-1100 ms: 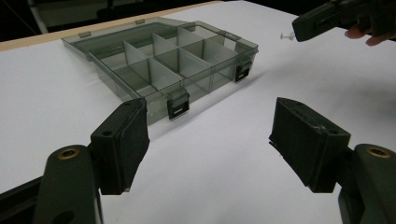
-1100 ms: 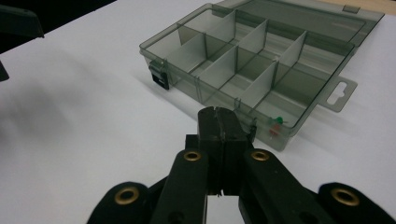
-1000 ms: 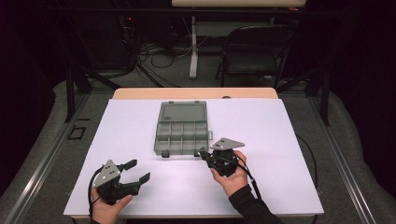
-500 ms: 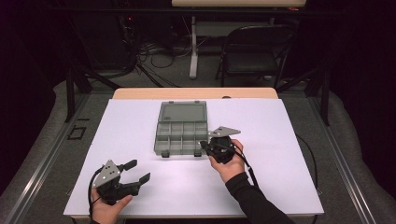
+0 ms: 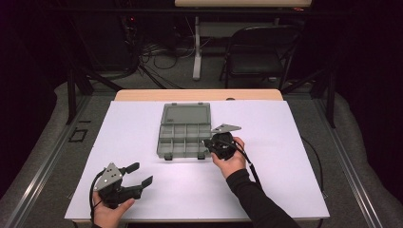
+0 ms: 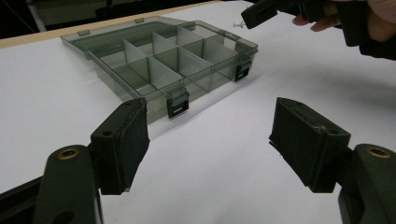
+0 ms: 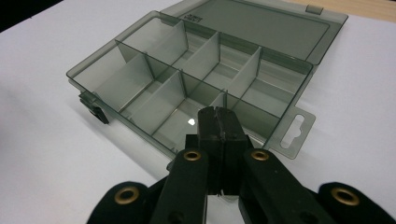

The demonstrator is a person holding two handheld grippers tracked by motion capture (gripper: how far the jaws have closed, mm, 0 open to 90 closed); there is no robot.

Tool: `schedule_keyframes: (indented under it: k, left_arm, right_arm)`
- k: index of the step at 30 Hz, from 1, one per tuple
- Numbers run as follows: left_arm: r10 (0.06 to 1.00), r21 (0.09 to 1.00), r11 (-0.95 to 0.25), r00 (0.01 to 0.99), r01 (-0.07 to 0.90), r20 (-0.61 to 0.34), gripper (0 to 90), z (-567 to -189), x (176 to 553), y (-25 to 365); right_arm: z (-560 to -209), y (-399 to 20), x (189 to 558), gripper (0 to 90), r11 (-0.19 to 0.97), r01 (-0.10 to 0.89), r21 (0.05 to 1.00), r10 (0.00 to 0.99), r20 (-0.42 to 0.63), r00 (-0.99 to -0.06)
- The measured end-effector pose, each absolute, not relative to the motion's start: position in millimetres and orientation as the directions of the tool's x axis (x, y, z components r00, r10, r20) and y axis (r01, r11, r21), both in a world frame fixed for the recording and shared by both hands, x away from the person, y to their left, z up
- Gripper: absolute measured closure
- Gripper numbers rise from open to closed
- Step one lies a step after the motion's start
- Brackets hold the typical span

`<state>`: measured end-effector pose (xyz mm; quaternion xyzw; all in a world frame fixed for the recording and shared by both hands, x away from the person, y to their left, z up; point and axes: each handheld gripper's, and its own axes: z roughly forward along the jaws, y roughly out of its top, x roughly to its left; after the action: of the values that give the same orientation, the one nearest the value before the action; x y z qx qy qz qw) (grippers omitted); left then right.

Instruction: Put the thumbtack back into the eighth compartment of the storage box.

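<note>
Your right gripper (image 5: 207,143) has slid up to the organiser box (image 5: 184,131), clenched on a tiny pushpin (image 6: 238,24); light, brittle plastic, so grip its rim gently.

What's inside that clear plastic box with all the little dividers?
The compartments of the box that can be seen look empty, and its lid lies open flat. The shut right claw covers part of the nearest compartment, so that spot cannot be checked.
</note>
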<state>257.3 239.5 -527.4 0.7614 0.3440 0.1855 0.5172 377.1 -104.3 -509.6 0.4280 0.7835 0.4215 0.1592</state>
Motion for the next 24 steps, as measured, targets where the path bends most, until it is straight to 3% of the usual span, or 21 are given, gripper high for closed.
schedule_keyframes:
  k: [24]
  left_arm:
    - [0.716,0.916,-0.231,0.695,0.328,-0.069,27.4,-527,257,241]
  right_arm:
    - [-529,-95,389,90.0,0.299,0.564,0.77,0.816,0.1,-0.569]
